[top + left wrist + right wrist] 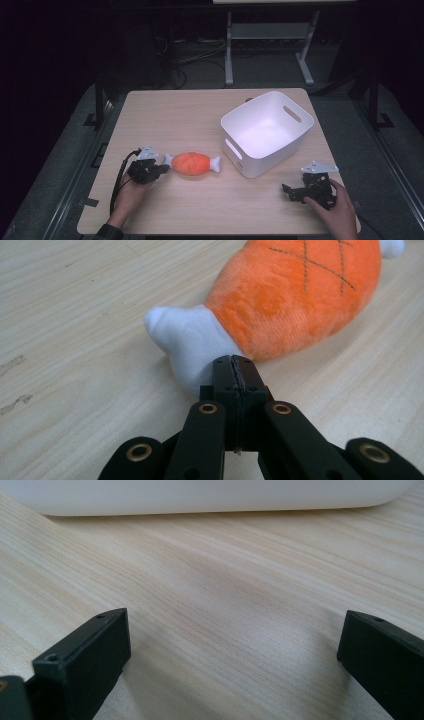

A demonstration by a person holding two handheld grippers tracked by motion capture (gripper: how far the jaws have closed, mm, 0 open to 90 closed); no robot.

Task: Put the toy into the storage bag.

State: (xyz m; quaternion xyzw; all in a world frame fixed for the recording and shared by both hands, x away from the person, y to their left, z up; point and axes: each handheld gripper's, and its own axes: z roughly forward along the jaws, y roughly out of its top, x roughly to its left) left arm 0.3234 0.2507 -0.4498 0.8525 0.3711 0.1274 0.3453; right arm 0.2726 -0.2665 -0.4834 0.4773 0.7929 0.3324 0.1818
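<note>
One plush drumstick [192, 164] lies on the desk [170, 115] with its long axis running left to right, its white left knob just off the tips of the left tongs [161, 169], which are clenched on nothing. The right tongs [286, 190] sit well apart at the near right, released and empty, nearer the white bin [250, 165]. By this layout the left hand is the one placed for the toy.
</note>
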